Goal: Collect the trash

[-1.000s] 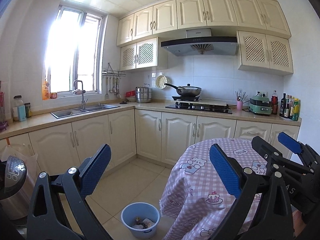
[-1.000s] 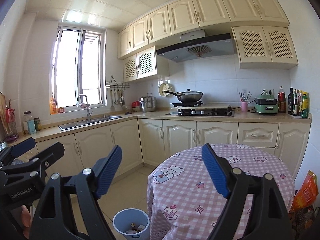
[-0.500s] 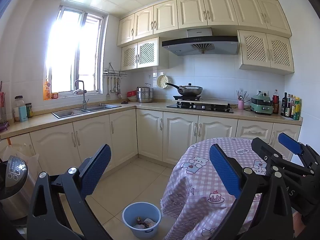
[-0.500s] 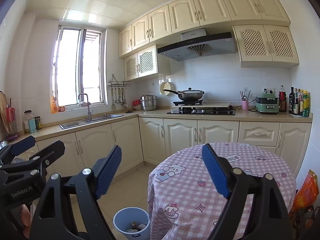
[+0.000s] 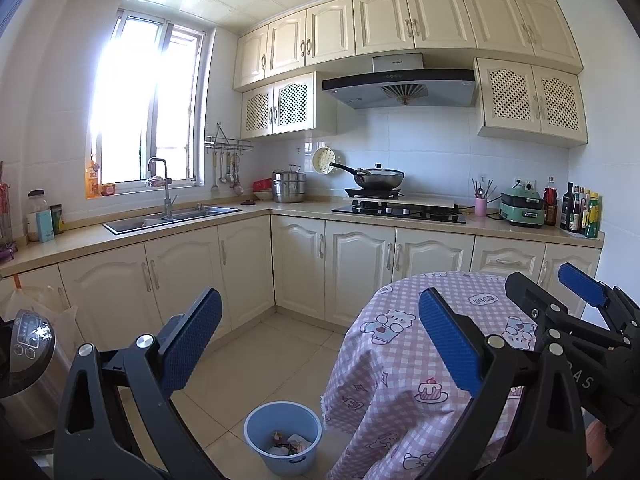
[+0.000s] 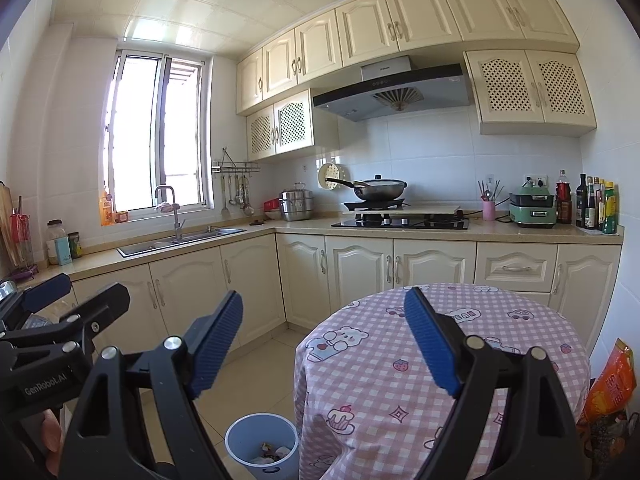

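Little has moved over the last second: both cameras have drifted slightly, so the counter and cabinets sit a touch lower and the table a touch nearer, while both tools hang in the air with their jaws as wide apart as before. The left gripper (image 5: pixel 320 340) is spread wide and holds nothing; the right gripper (image 6: pixel 324 340) is likewise spread and empty. What the task turns on is the blue trash bin (image 5: pixel 283 436), which stands upright on the tiled floor just beside the hanging edge of the pink checked tablecloth (image 5: pixel 400 360), on the sink side of the round table. From either tool the bin lies below and ahead, under the gap between the fingers and slightly toward the left finger. Its opening faces straight up, and some scraps already lie in the bottom. I judge the left gripper the nearer of the two, since the right one is held over the table. No loose trash shows on the tablecloth in either view, so the next piece to gather cannot be placed. The right view alone shows an orange snack bag (image 6: pixel 612 380) by the wall on the far side of the table from the bin; the left view alone shows a steel appliance (image 5: pixel 28 368) and a white bag against the cabinets.
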Demonstrator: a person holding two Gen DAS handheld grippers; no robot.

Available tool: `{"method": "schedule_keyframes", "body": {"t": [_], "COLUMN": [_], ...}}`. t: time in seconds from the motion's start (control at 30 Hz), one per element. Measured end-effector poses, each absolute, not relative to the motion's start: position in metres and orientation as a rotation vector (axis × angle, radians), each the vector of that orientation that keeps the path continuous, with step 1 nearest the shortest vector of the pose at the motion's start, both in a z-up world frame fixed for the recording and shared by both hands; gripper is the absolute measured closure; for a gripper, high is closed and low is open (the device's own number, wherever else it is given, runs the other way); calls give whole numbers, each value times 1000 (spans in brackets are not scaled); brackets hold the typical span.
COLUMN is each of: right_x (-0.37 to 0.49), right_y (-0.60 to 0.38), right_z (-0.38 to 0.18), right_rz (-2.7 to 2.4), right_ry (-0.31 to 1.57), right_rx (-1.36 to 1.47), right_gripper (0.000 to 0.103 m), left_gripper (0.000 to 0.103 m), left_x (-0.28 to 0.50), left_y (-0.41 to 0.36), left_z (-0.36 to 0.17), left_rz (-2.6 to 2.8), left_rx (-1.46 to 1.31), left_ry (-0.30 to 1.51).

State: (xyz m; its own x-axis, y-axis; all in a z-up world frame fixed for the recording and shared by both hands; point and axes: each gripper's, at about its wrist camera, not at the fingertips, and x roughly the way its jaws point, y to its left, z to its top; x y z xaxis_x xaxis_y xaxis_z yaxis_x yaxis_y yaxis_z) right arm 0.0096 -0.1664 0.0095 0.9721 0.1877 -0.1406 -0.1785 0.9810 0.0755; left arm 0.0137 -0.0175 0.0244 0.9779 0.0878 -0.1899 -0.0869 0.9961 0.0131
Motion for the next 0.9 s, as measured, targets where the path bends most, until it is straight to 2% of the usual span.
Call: {"method": "schedule_keyframes", "body": {"t": [0.9], "right_x": [8], "right_y": [-169], "right_z": [5], "right_rz": [182], "right_ry": [152], "right_rx": [64], "right_gripper": [21], "left_gripper": [8], "left_x": [13], "left_y": [-17], "left_z": [21], "left_rz": [80], "left_rx": [9], "left_ry": [197]}}
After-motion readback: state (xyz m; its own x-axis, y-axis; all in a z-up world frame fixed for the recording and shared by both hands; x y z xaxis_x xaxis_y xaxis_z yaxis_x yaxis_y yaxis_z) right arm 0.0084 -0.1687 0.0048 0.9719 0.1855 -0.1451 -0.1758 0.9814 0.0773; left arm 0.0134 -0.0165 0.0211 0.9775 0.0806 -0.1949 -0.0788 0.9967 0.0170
